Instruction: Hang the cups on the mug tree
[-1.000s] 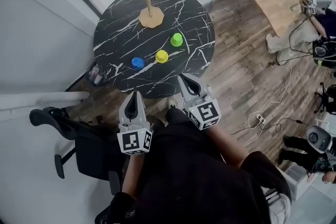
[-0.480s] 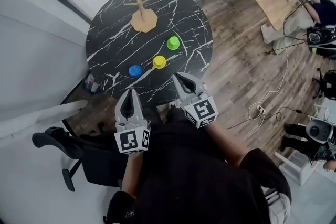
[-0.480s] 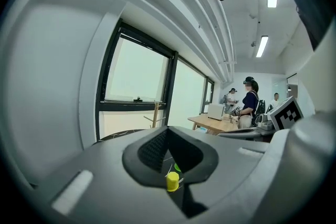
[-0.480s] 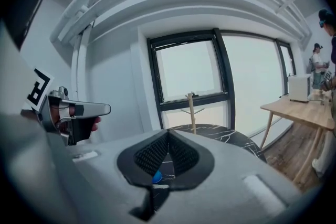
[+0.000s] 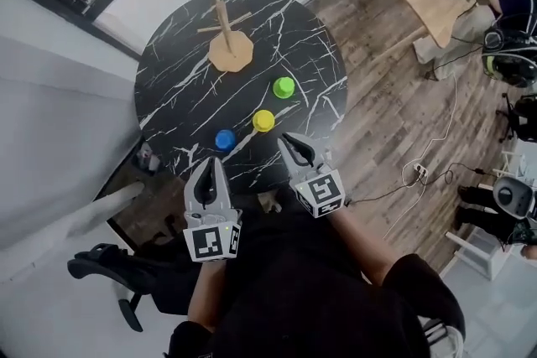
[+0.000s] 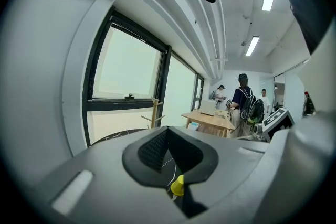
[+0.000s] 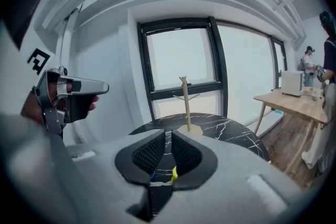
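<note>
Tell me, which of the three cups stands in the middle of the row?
The yellow cup. The blue cup stands to its left, and the green cup to its right, farther up the black marble table.

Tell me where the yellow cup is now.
In the head view, the yellow cup stands on the round black marble table, between the blue cup at lower left and the green cup at upper right.

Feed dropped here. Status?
Left gripper shut, empty; right gripper empty, jaws just opening. Blue, yellow, green plastic cups on black marble table; wooden mug tree bare. Path clear.
</note>
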